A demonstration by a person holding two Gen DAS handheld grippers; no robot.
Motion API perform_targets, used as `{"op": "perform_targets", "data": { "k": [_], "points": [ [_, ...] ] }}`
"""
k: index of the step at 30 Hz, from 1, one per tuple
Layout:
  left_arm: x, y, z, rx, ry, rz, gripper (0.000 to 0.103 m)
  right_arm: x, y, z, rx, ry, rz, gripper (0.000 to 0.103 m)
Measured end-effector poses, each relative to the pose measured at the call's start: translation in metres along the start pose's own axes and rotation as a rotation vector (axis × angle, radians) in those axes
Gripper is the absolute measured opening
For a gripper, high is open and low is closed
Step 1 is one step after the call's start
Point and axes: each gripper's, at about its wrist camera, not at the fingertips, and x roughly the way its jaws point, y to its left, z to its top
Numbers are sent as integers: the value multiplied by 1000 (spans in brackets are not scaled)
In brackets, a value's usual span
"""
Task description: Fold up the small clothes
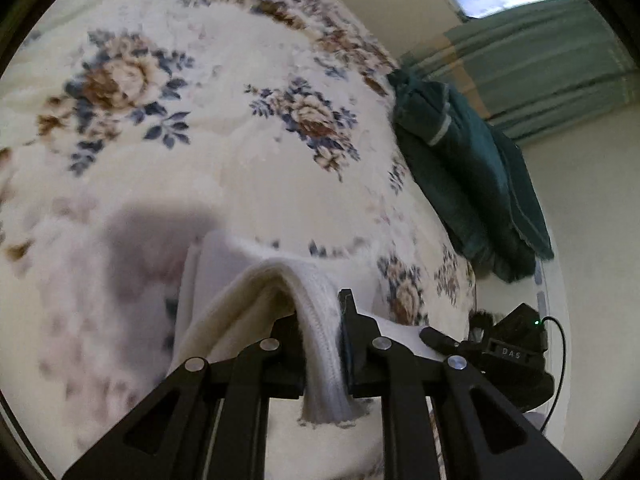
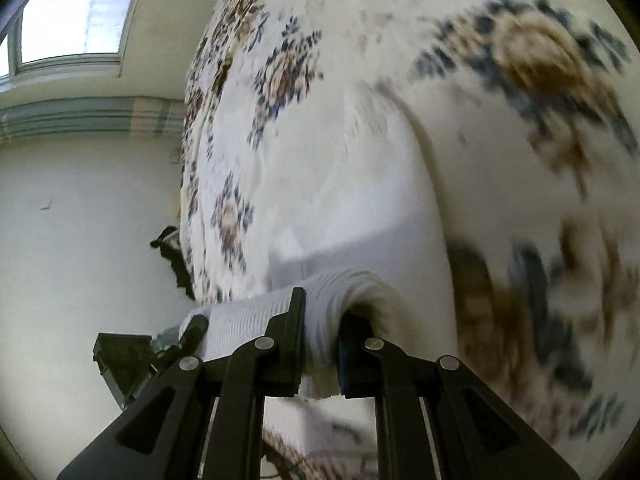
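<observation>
A small white garment with a ribbed hem (image 1: 324, 344) is pinched between my left gripper's (image 1: 320, 320) black fingers; its folded edge arches up in front of them. The same white garment (image 2: 360, 208) stretches away from my right gripper (image 2: 322, 320), which is shut on its ribbed band. The cloth hangs between both grippers, lifted above a cream bedspread with blue and brown flowers (image 1: 200, 100). The other gripper shows at the lower right in the left wrist view (image 1: 512, 352) and at the lower left in the right wrist view (image 2: 176, 344).
A dark green folded garment (image 1: 472, 176) lies at the bed's right edge. A green curtain (image 1: 540, 68) and a window (image 2: 76, 12) are on the pale wall beyond. The flowered bedspread (image 2: 520, 80) fills most of both views.
</observation>
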Motion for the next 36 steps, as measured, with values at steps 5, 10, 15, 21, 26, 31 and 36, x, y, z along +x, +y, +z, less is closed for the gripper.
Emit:
{"op": "perform_targets", "data": {
  "k": [5, 10, 15, 21, 26, 31, 36],
  "points": [
    [11, 27, 31, -157, -21, -81, 70, 40, 1, 56, 53, 45, 0, 22],
    [9, 28, 34, -17, -3, 80, 70, 23, 2, 58, 11, -22, -30, 60],
    [62, 21, 25, 203, 176, 261, 70, 27, -11, 43, -79, 1, -238, 60],
    [70, 3, 12, 332, 156, 273, 16, 57, -18, 32, -138, 46, -294, 8],
    [32, 7, 25, 232, 46, 198, 16, 27, 13, 37, -193, -110, -290, 6],
    [61, 31, 47, 156, 94, 224, 16, 44, 32, 64, -248, -131, -360, 5],
    [60, 50, 42, 54, 165, 174, 43, 68, 11, 79, -166, 40, -357, 7]
  ]
}}
